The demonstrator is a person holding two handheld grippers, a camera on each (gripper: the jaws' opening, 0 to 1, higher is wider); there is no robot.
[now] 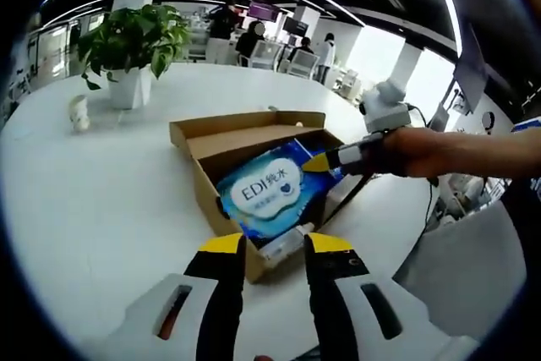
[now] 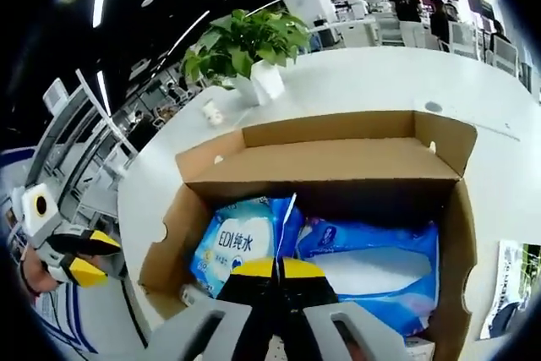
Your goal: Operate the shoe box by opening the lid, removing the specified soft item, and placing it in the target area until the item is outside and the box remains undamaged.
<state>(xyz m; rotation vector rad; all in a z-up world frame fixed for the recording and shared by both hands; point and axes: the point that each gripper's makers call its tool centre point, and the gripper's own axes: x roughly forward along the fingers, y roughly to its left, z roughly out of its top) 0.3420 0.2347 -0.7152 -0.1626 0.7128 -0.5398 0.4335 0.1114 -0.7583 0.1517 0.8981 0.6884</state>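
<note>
I'm working over the big white bench (image 1: 101, 209), which is carrying everything here, and the cardboard shoe box (image 2: 338, 158) is sitting on it with its lid (image 1: 254, 121) already folded back flat behind, so the opening is giving me clear access from above. Inside I'm seeing the soft item I'm after, the blue and white wipes pack (image 1: 266, 192) with "EDI" printed on it, lying tilted with one end riding up over the box's near edge, and in the right gripper view a second blue pack (image 2: 372, 268) is lying just beside it. My right gripper (image 2: 274, 266) is reaching down into the box, its jaws pressed together on the thin upstanding flap of the wipes pack, which I judge is the safest hold since it is lifting the soft pack without pushing on the cardboard walls. My left gripper (image 1: 275, 243) is hovering at the near corner, jaws spread with a pale edge of the pack lying between them, not yet closed on anything, probably waiting to steady things. Off beyond the box, a potted plant (image 1: 131, 48) and a small white figure (image 1: 79, 112) are standing well apart, out of my way.
</note>
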